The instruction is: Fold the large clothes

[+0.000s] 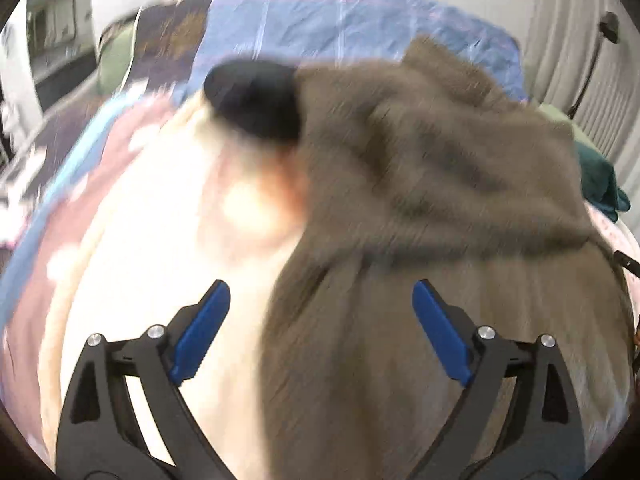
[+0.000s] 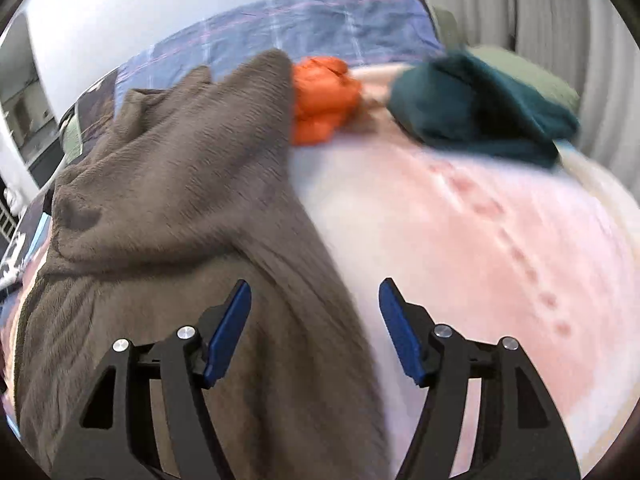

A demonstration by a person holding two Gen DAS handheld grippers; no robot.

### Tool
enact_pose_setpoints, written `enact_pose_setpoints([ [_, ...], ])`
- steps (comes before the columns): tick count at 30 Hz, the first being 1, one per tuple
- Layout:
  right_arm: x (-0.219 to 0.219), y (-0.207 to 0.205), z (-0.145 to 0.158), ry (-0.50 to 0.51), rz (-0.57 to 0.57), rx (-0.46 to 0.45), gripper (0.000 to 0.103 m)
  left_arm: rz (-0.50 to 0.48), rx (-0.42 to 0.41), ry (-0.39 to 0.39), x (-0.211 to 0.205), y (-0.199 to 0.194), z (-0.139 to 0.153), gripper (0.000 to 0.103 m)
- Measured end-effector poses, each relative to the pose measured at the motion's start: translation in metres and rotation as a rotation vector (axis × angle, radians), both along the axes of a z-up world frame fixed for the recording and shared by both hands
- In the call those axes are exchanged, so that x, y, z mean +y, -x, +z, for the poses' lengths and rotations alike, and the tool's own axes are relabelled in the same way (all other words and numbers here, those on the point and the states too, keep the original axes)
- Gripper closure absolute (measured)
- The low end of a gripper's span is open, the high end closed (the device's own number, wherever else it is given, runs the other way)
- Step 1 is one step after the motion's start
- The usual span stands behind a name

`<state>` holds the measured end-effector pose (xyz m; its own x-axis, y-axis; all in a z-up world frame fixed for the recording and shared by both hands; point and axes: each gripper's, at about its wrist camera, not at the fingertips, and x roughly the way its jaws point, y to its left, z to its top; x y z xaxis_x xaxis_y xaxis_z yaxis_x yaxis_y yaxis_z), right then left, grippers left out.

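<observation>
Brown fleece garment [image 2: 168, 184] lies rumpled on the pink bedcover [image 2: 480, 240], long axis running away from both tools toward the blue plaid bedding [image 2: 304, 28]. Left gripper [image 1: 320, 332] spread wide, empty, over the garment's near left part; right gripper [image 2: 316, 332] parted, empty, over its right edge. Both equally near.

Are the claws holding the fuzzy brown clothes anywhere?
No. The left claw and right claw are both open above the brown garment, pinching nothing.
</observation>
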<state>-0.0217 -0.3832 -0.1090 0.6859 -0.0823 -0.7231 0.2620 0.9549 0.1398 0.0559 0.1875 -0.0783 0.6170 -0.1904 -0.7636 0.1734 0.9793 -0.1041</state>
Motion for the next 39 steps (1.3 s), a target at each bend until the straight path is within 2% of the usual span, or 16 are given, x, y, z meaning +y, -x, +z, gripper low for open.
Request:
enact_pose_setpoints([
  [2, -0.006, 0.014, -0.008, -0.048, -0.008, 0.025, 0.036, -0.014, 0.069, 0.026, 0.015, 0.015, -0.016, 0.009],
  [5, -0.004, 0.027, -0.018, -0.117, 0.023, 0.060, 0.036, -0.092, 0.117, 0.085, 0.021, 0.038, -0.029, 0.010],
  [8, -0.004, 0.040, -0.021, -0.179, 0.028, 0.069, 0.036, -0.145, 0.127, 0.126, 0.024, 0.057, -0.037, 0.010],
  [15, -0.004, 0.082, -0.031, -0.272, 0.027, 0.061, 0.037, -0.187, 0.136, 0.202, 0.033, 0.090, -0.044, 0.012],
  [23, 0.000, 0.120, -0.035, -0.398, 0.084, 0.033, 0.043, -0.254, 0.135, 0.266, 0.024, 0.132, -0.047, 0.013],
  [29, 0.007, 0.148, -0.035, -0.487, 0.177, 0.025, 0.044, -0.280, 0.142, 0.310, 0.025, 0.166, -0.045, 0.020],
  [30, 0.011, 0.152, -0.035, -0.495, 0.201, 0.029, 0.044, -0.277, 0.139, 0.313, 0.026, 0.169, -0.044, 0.024],
  [31, 0.015, 0.154, -0.036, -0.506, 0.221, 0.036, 0.050, -0.266, 0.136, 0.317, 0.025, 0.170, -0.045, 0.029],
  [32, 0.019, 0.154, -0.037, -0.511, 0.231, 0.044, 0.058, -0.244, 0.137, 0.318, 0.024, 0.169, -0.047, 0.044],
  [33, 0.021, 0.153, -0.037, -0.510, 0.225, 0.044, 0.080, -0.213, 0.140, 0.326, 0.025, 0.167, -0.047, 0.069],
  [34, 0.021, 0.153, -0.036, -0.519, 0.213, 0.036, 0.086, -0.195, 0.143, 0.356, 0.026, 0.166, -0.046, 0.080],
  [35, 0.018, 0.153, -0.032, -0.561, 0.200, 0.007, 0.087, -0.168, 0.137, 0.411, 0.030, 0.163, -0.038, 0.084],
  [36, 0.015, 0.154, -0.022, -0.597, 0.194, -0.038, 0.089, -0.164, 0.100, 0.425, 0.031, 0.164, -0.027, 0.085],
  [37, 0.013, 0.155, -0.014, -0.611, 0.197, -0.075, 0.090, -0.170, 0.057, 0.419, 0.030, 0.166, -0.016, 0.086],
  [39, 0.009, 0.159, 0.019, -0.627, 0.219, -0.189, 0.091, -0.186, -0.077, 0.405, 0.028, 0.174, 0.025, 0.090],
])
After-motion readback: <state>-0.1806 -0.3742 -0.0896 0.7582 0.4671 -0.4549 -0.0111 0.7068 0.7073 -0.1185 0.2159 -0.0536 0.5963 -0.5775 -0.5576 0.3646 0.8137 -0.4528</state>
